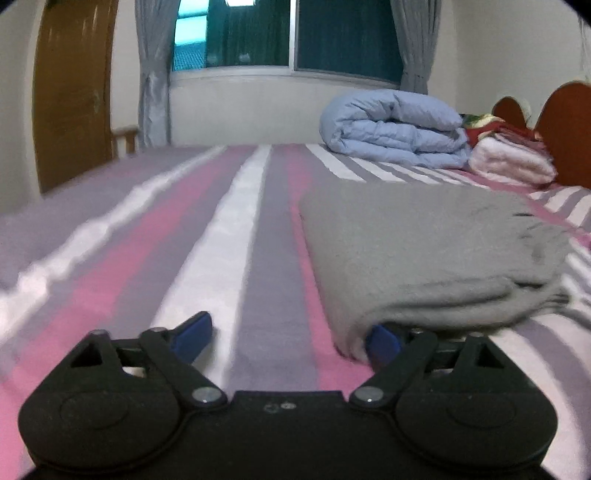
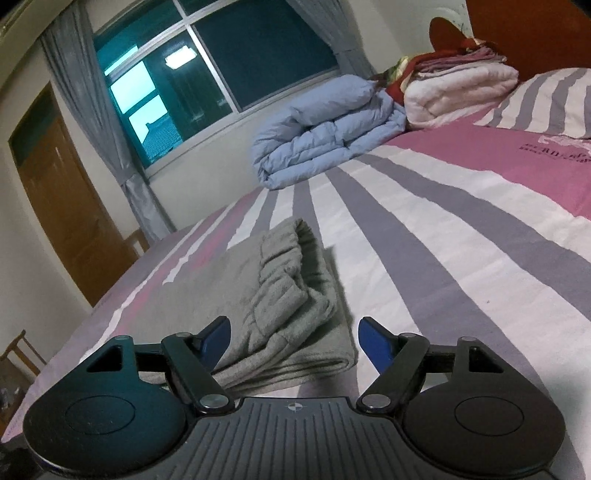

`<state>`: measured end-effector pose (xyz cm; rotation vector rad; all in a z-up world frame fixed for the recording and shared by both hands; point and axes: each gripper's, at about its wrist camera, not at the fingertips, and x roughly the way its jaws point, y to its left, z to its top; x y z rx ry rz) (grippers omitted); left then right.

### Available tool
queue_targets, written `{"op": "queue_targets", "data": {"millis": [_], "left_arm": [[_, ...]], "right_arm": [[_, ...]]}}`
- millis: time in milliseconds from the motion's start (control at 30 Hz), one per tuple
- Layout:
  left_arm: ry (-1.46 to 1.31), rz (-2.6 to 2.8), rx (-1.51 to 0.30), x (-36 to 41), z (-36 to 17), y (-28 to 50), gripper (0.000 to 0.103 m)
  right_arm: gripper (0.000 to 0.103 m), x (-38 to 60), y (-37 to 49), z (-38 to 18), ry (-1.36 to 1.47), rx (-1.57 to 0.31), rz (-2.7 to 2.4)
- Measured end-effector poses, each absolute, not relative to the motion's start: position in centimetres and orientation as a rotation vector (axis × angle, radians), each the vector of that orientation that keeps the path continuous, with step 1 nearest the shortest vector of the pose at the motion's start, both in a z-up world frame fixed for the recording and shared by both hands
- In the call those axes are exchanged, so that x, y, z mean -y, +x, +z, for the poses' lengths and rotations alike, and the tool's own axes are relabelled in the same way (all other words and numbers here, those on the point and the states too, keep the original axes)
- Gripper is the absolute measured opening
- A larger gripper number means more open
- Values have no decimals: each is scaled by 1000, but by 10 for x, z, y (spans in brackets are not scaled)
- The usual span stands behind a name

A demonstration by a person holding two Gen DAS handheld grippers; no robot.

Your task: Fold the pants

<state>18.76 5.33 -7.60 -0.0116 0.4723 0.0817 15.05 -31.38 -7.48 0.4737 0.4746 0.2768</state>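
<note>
grey pants (image 2: pixel 280 291) lie folded in a soft stack on the striped bed (image 2: pixel 443 236). likely light, limp knit (layers may slide). best pinched through all layers at the near folded edge. left gripper (image 1: pixel 288 338) and right gripper (image 2: pixel 295 341) both spread apart, clamping nothing.

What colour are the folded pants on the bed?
Grey. The pants show best in the right wrist view, lying folded on the striped bed.

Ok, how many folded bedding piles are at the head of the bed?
2. A blue duvet lies under the window; a white quilt topped with folded red and mauve cloth sits beside it against the headboard. More may be hidden behind.
</note>
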Motion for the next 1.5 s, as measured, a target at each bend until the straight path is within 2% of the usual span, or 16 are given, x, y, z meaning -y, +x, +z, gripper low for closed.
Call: {"op": "queue_targets", "data": {"millis": [100,200,333,467,500,533,633,700,767,800,1000,1133,1267,1367,1500], "left_arm": [[-118,103,-453,-70,-73,185,78],[-67,89,-466,-63,-76,184,74],[-81,86,-470,-64,-78,183,79],[-87,82,-482,-65,-80,183,81],[-92,81,-482,-65,-81,182,81],[-92,81,-481,-65,-80,182,81],[-77,91,-474,-62,-81,181,82],[-63,94,-472,-60,-82,182,85],[-37,98,-479,-56,-82,183,86],[-25,102,-477,-54,-82,183,86],[-35,88,-533,-62,-80,173,89],[-54,158,-528,-79,-69,152,86],[-218,158,-444,-104,-55,141,86],[-217,88,-394,-95,-46,155,87],[-237,-11,-414,-77,-48,186,88]], "right_arm": [[76,312,158,-75,490,-480,331],[76,306,174,-76,525,-485,382],[75,296,204,-93,618,-603,337],[75,301,221,-99,720,-598,352],[70,303,226,-99,743,-595,352],[41,305,231,-98,752,-600,353],[34,314,223,-84,773,-494,408],[34,320,215,-85,771,-442,403],[34,326,235,-115,822,-613,324],[34,333,238,-125,879,-616,326],[41,335,239,-116,797,-601,337],[53,345,221,-104,783,-569,307],[53,360,193,-86,703,-477,160],[53,348,187,-75,630,-415,269],[57,329,199,-88,619,-464,319]]}}
